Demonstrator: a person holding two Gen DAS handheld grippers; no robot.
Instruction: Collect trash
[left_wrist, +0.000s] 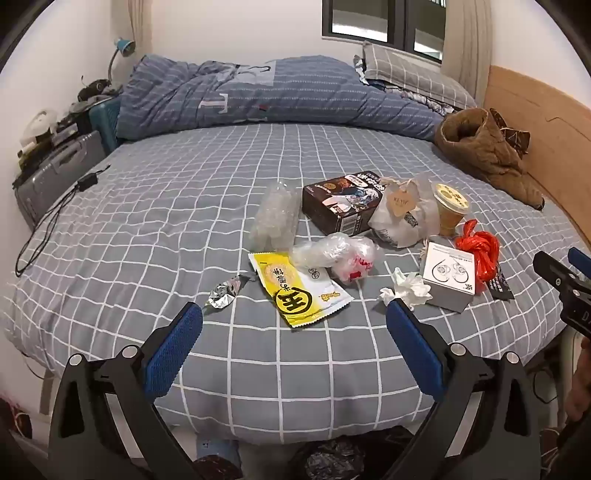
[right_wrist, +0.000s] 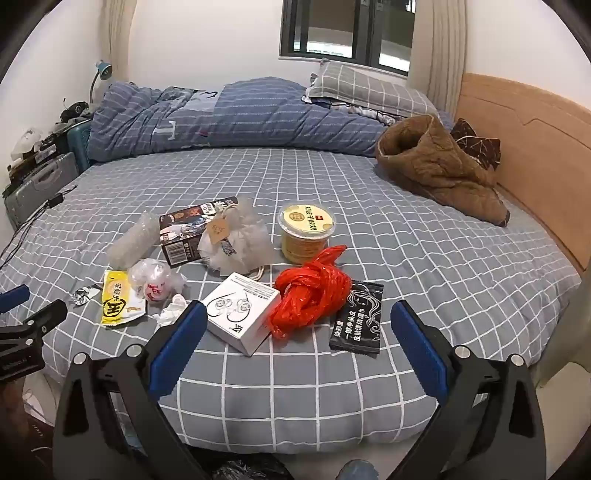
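Observation:
Trash lies on the checked bed sheet (left_wrist: 184, 206). My left gripper (left_wrist: 294, 314) is open and empty above the near edge, just short of a yellow wrapper (left_wrist: 295, 291), a foil scrap (left_wrist: 221, 293) and a crumpled tissue (left_wrist: 406, 288). My right gripper (right_wrist: 298, 314) is open and empty, just short of a white box (right_wrist: 240, 314), a red plastic bag (right_wrist: 314, 295) and a black sachet (right_wrist: 356, 321). Farther back lie a yellow tub (right_wrist: 306, 230), a dark box (right_wrist: 192, 229), a white pouch (right_wrist: 236, 240) and clear plastic wraps (right_wrist: 135, 240).
A rolled blue duvet (left_wrist: 277, 96) and pillow (left_wrist: 406, 74) lie at the far side. A brown jacket (right_wrist: 439, 166) lies by the wooden headboard (right_wrist: 535, 155). A cable and adapter (left_wrist: 85, 182) lie at the left edge. A dark bag (left_wrist: 328, 458) sits below the bed's near edge.

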